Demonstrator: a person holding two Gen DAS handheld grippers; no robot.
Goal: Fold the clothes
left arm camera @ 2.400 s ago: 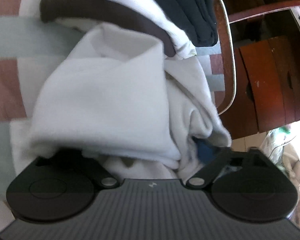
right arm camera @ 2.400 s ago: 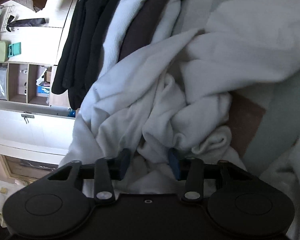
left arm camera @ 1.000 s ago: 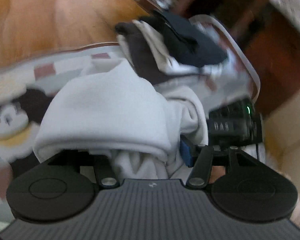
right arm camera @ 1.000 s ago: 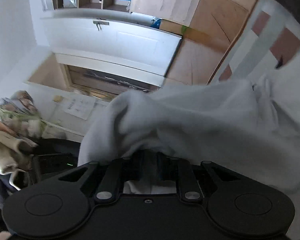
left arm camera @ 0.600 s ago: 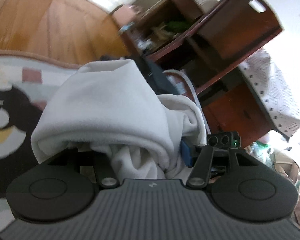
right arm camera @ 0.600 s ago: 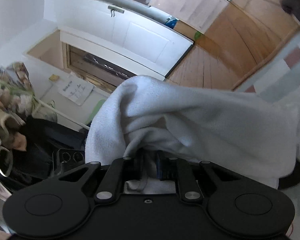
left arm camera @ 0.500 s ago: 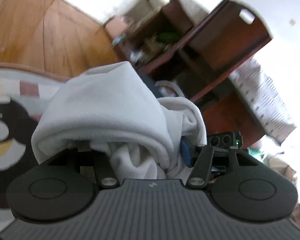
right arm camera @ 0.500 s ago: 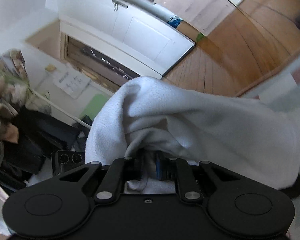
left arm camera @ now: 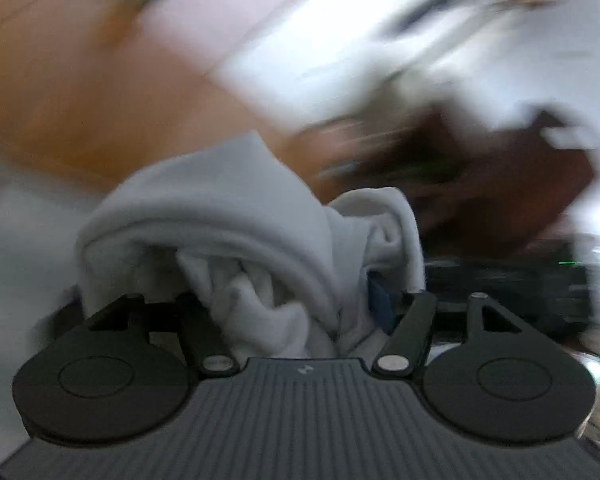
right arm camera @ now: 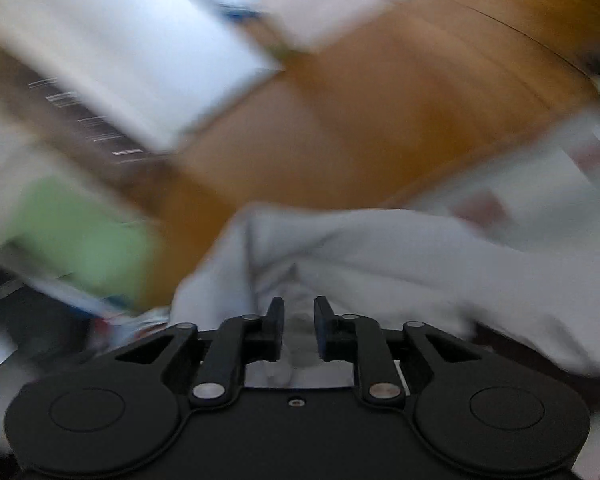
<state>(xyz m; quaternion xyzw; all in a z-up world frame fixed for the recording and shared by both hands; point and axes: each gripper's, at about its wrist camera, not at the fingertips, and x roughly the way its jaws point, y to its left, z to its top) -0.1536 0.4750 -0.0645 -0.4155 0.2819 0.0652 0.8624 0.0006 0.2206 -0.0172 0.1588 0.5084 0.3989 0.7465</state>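
A white fleece garment hangs bunched over my left gripper. Its folds fill the gap between the hidden left finger and the blue pad. The jaws are opening, but the cloth is still wedged between them. In the right wrist view the same white garment stretches off to the right. My right gripper pinches a fold of it between narrow black fingers, and its jaws are opening slightly. Both views are heavily blurred.
Orange wooden floor lies behind the garment in both views. Dark wooden furniture stands at the right, with a black device showing a green light below it. A patterned rug and a green patch flank the cloth.
Both grippers have lifted the white garment off the rug and the clothes pile and swung it sideways. The pile has left view, and floor and furniture now fill the blurred background.
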